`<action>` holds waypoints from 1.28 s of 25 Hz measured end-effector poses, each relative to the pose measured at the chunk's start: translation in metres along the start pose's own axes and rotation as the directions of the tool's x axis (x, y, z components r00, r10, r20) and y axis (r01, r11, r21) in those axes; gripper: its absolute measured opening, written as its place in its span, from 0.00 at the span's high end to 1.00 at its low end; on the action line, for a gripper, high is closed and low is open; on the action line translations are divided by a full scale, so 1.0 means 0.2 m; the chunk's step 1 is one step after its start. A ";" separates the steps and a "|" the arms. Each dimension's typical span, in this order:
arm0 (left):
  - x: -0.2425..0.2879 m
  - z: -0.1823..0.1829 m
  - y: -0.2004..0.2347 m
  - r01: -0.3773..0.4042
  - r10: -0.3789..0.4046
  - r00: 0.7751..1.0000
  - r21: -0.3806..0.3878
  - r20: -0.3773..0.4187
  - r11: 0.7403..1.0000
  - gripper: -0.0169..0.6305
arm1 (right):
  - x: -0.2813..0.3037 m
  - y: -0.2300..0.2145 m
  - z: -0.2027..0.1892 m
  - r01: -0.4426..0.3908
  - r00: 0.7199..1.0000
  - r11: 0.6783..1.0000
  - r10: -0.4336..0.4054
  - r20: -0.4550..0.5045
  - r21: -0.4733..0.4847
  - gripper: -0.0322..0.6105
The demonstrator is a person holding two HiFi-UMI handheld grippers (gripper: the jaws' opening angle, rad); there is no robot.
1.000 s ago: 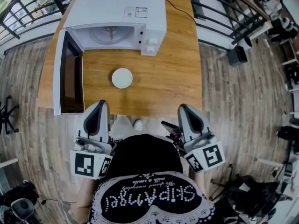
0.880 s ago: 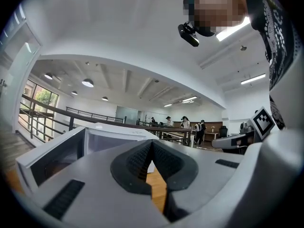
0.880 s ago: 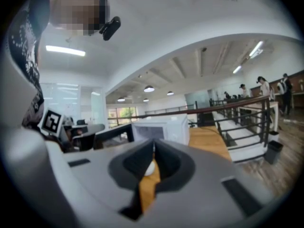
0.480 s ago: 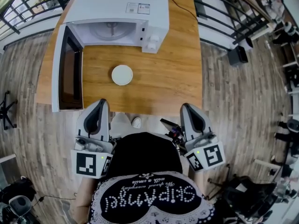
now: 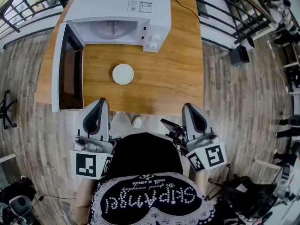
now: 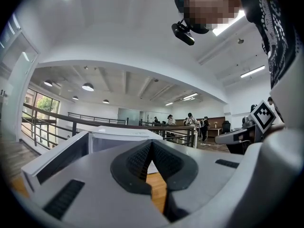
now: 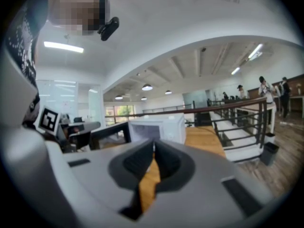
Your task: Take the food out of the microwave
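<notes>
A dish point(image 5: 123, 74) lies on the table point(image 5: 173, 78) before the microwave point(image 5: 117, 3).

1. Shirt point(image 5: 150, 198), bottom centre of head view: studded lettering, upside down to the camera, reading roughly "SkipAngel". A smaller cursive line sits just above it in the frame, too fine to read with certainty.
2. Microwave point(image 5: 117, 1), top centre: two printed labels point(image 5: 139, 6) on its top panel, with print too small to read.
3. Left cube point(image 5: 90, 165), lower left, and right cube point(image 5: 213, 156), lower right: black-and-white square markers, no letters or numbers.
</notes>
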State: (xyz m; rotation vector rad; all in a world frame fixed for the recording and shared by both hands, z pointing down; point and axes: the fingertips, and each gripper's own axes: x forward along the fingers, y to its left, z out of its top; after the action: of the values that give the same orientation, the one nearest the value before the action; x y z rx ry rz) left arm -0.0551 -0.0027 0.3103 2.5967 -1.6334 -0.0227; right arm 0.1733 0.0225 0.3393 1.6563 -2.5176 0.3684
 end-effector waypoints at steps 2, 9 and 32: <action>0.00 0.00 0.00 0.007 -0.007 1.000 0.010 -0.001 1.000 0.93 | 0.00 0.00 0.00 0.004 1.000 1.000 -0.004 0.001 -0.001 0.90; 0.00 0.00 -0.01 0.025 -0.025 1.000 0.021 -0.001 0.999 0.93 | 0.00 0.01 0.02 0.007 1.000 1.000 -0.007 0.011 -0.001 0.90; -0.04 0.01 0.02 0.037 -0.037 0.999 0.023 0.017 0.999 0.93 | 0.00 0.07 0.03 0.013 1.000 1.000 -0.013 0.007 -0.022 0.90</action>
State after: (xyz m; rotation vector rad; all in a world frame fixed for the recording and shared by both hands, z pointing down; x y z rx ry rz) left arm -0.0627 0.0021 0.3085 2.6505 -1.6004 -0.0287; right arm 0.1602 0.0275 0.3321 1.6678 -2.5053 0.3337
